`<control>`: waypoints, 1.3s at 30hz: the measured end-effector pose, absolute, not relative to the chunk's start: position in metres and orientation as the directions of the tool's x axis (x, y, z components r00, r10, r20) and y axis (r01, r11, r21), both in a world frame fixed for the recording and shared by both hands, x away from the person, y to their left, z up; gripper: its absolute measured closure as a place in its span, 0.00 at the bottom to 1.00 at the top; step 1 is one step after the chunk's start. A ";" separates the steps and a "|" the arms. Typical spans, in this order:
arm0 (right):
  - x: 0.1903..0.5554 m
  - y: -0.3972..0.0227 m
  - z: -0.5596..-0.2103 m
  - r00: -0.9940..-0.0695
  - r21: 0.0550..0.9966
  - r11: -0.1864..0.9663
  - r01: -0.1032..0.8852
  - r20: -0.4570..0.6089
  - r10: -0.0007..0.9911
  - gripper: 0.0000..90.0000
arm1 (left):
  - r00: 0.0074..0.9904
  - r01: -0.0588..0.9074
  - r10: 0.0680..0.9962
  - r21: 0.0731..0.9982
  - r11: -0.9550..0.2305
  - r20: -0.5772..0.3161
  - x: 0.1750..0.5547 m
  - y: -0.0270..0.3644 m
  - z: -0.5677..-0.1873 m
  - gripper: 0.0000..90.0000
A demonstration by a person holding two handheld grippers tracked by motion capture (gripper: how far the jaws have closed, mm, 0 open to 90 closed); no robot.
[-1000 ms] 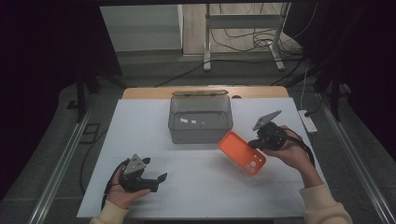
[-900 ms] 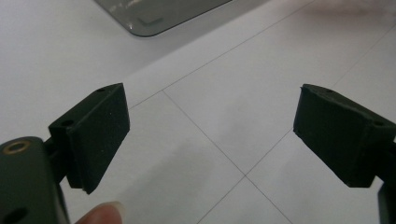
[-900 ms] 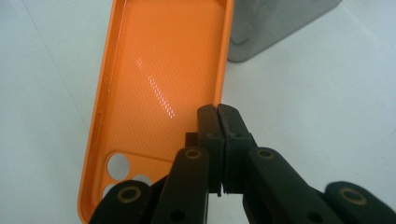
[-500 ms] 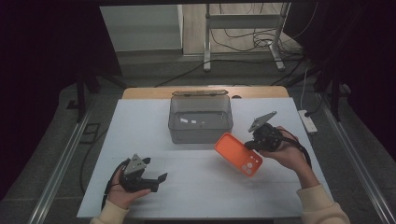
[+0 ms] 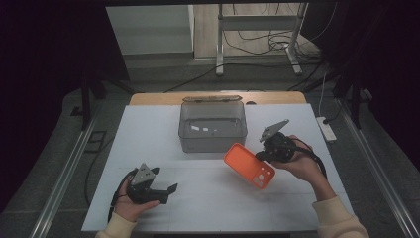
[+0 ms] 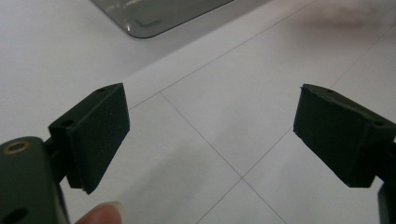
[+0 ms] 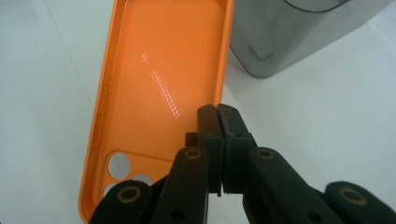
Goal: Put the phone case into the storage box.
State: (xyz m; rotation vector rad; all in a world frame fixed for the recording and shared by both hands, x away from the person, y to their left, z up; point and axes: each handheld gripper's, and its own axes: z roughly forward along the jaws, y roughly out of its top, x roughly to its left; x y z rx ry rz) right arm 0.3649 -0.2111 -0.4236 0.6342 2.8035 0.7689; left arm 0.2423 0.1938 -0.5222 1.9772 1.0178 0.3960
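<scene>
Gleaming orange phone case [image 7: 163,70], glossy inside w/ camera cutouts, edge clamped in right tongs [image 7: 218,116]; left tongs [image 6: 210,135] apart, nothing between.

A lab-style recording bay is being shown: a white table [image 5: 148,134] is being flanked by aluminium rails [image 5: 59,178], with loose cables [image 5: 257,44] lying on the far floor under a metal stand [image 5: 257,29].

Orange phone case [image 5: 249,165] — smoky grey box [image 5: 212,126] — white table [image 5: 208,203].
</scene>
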 end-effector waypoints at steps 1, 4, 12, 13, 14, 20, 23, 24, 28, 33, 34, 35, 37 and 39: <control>0.365 -0.211 -0.424 -0.897 0.520 0.777 0.355 -0.045 0.440 0.98 | 0.618 0.509 0.780 0.806 -0.303 -0.097 0.242 0.194 -0.522 0.12; 0.365 -0.210 -0.423 -0.898 0.524 0.776 0.351 -0.045 0.437 0.98 | 0.619 0.510 0.780 0.805 -0.304 -0.097 0.243 0.194 -0.522 0.12; 0.362 -0.205 -0.423 -0.903 0.526 0.777 0.346 -0.037 0.428 0.98 | 0.618 0.511 0.780 0.805 -0.302 -0.100 0.243 0.194 -0.522 0.12; 0.362 -0.204 -0.423 -0.905 0.530 0.777 0.340 -0.040 0.424 0.98 | 0.618 0.511 0.780 0.805 -0.302 -0.100 0.243 0.194 -0.522 0.12; 0.362 -0.204 -0.423 -0.905 0.531 0.776 0.340 -0.039 0.424 0.98 | 0.618 0.511 0.780 0.805 -0.302 -0.100 0.243 0.194 -0.522 0.12; 0.361 -0.203 -0.422 -0.908 0.539 0.773 0.335 -0.035 0.418 0.98 | 0.619 0.509 0.779 0.806 -0.302 -0.099 0.243 0.194 -0.521 0.12; 0.360 -0.201 -0.423 -0.910 0.539 0.774 0.332 -0.034 0.413 0.98 | 0.620 0.509 0.778 0.806 -0.303 -0.099 0.243 0.194 -0.521 0.12; 0.360 -0.200 -0.423 -0.911 0.539 0.774 0.331 -0.030 0.411 0.98 | 0.620 0.508 0.778 0.807 -0.302 -0.099 0.243 0.194 -0.521 0.12; 0.358 -0.198 -0.423 -0.915 0.547 0.769 0.331 -0.012 0.402 0.98 | 0.619 0.512 0.777 0.809 -0.288 -0.115 0.243 0.194 -0.520 0.12; 0.356 -0.194 -0.423 -0.920 0.551 0.770 0.322 -0.008 0.391 0.98 | 0.616 0.519 0.778 0.807 -0.281 -0.124 0.243 0.194 -0.520 0.12; 0.356 -0.193 -0.423 -0.922 0.551 0.771 0.319 -0.008 0.387 0.98 | 0.616 0.519 0.778 0.807 -0.281 -0.125 0.243 0.194 -0.520 0.12; 0.355 -0.193 -0.423 -0.922 0.551 0.773 0.316 -0.012 0.386 0.98 | 0.616 0.520 0.777 0.807 -0.281 -0.126 0.243 0.194 -0.520 0.12; 0.355 -0.191 -0.423 -0.924 0.551 0.774 0.312 -0.013 0.381 0.98 | 0.616 0.520 0.777 0.807 -0.281 -0.126 0.243 0.194 -0.520 0.12; 0.355 -0.190 -0.423 -0.925 0.551 0.775 0.311 -0.014 0.381 0.98 | 0.615 0.521 0.778 0.807 -0.278 -0.129 0.243 0.194 -0.520 0.11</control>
